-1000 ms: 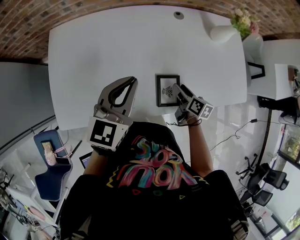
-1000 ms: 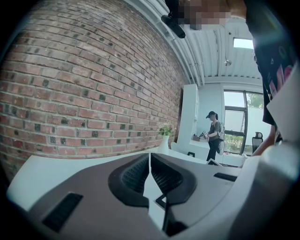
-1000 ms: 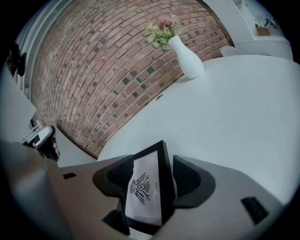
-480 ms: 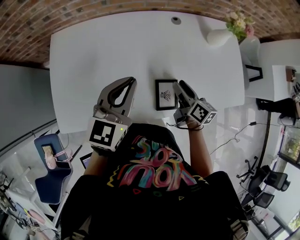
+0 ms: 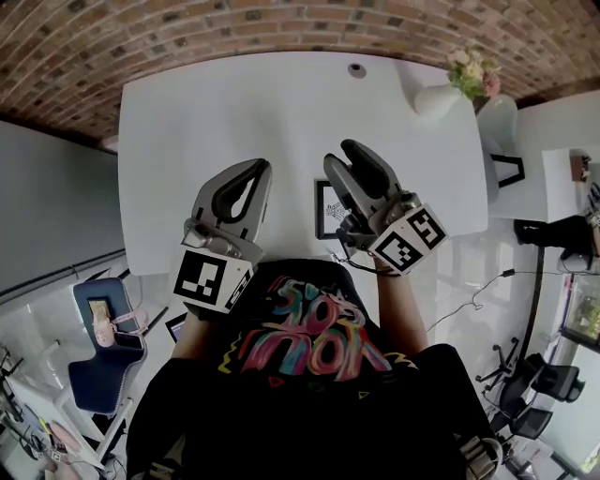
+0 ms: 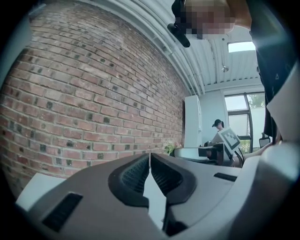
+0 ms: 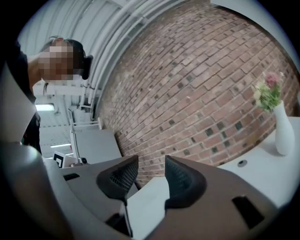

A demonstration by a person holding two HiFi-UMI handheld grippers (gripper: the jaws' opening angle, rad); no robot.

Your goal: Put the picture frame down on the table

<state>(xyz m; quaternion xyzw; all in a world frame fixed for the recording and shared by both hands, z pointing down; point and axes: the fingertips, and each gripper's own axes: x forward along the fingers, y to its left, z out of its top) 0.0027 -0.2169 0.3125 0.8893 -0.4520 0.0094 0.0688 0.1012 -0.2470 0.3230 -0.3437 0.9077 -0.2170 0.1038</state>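
The black picture frame (image 5: 325, 202) lies flat on the white table (image 5: 234, 112) near its front edge, and its right part is hidden behind my right gripper. My right gripper (image 5: 349, 156) is raised above the frame and open, with nothing between its pads (image 7: 180, 180). It touches nothing. My left gripper (image 5: 263, 169) hangs over the table to the left of the frame. Its jaws are shut and empty, meeting at the tips (image 6: 150, 159).
A white vase (image 5: 439, 97) with flowers (image 5: 472, 70) stands at the table's far right corner, also seen as the vase (image 7: 282, 132). A round cable hole (image 5: 357, 69) sits at the far edge. A brick wall (image 5: 281, 23) runs behind. A blue chair (image 5: 98, 328) stands at the left.
My right gripper has left the frame's right edge and risen above it. The frame stays flat on the table. The left gripper has hardly moved.
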